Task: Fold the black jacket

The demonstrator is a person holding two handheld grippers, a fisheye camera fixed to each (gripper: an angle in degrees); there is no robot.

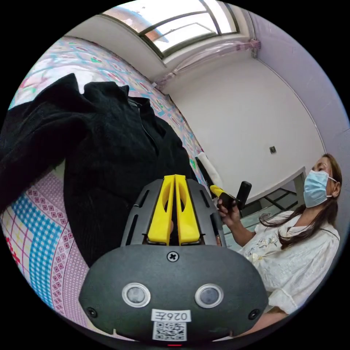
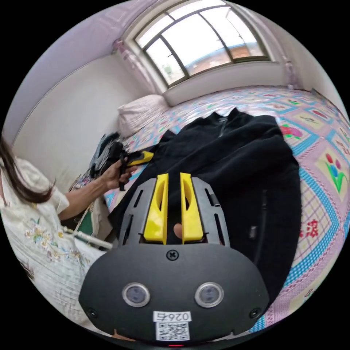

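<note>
Nearest in the left gripper view is the left gripper (image 1: 174, 178), low in the centre of the frame, its two yellow jaws pressed together with nothing between them. A white sticker with a code square sits on its dark housing at the bottom edge; I leave its marks unread. In the right gripper view the right gripper (image 2: 174, 177) fills the same low centre spot, its yellow jaws standing a narrow gap apart and holding nothing, with a like sticker on the housing.

Just past both grippers lies the jacket (image 2: 233, 160), spread over the quilt (image 2: 321, 204). It is black, of a soft ribbed or fleecy cloth, with a stand-up collar and a zip running down the front; I can make out no brand or writing on it. In the right gripper view it takes up the middle and right of the frame, collar towards the window (image 2: 204, 40), front side up, with a small pocket or tab low on its right side. In the left gripper view the jacket (image 1: 109, 156) fills the left and centre, one sleeve reaching to the left edge.

The quilt is patchwork in pink, blue and white with flowers. Further off, a pillow (image 2: 140, 111) rests by the wall at the upper left of the right gripper view.
</note>
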